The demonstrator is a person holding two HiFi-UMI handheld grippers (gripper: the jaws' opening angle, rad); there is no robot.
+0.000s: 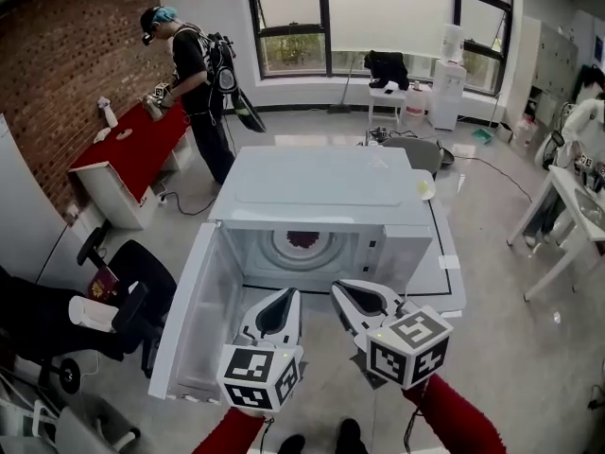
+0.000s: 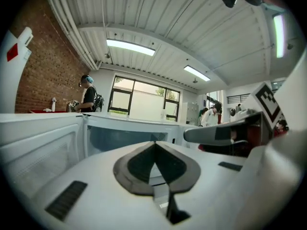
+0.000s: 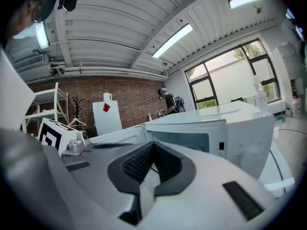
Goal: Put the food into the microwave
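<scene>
You stand in a bright workroom; a brick wall (image 1: 85, 55) runs along your left; black-framed windows (image 1: 378, 17) fill the far wall; the floor (image 1: 510, 348) is pale grey; a red-topped table (image 1: 132, 145) sits by the brick, a person (image 1: 194, 74) standing at it; strip lights (image 2: 130, 47) glow on the ribbed white ceiling (image 2: 192, 23).

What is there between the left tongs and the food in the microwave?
In the head view, only the microwave's turntable and bare floor: the left tongs, shut and empty, face the food through the open doorway.
</scene>
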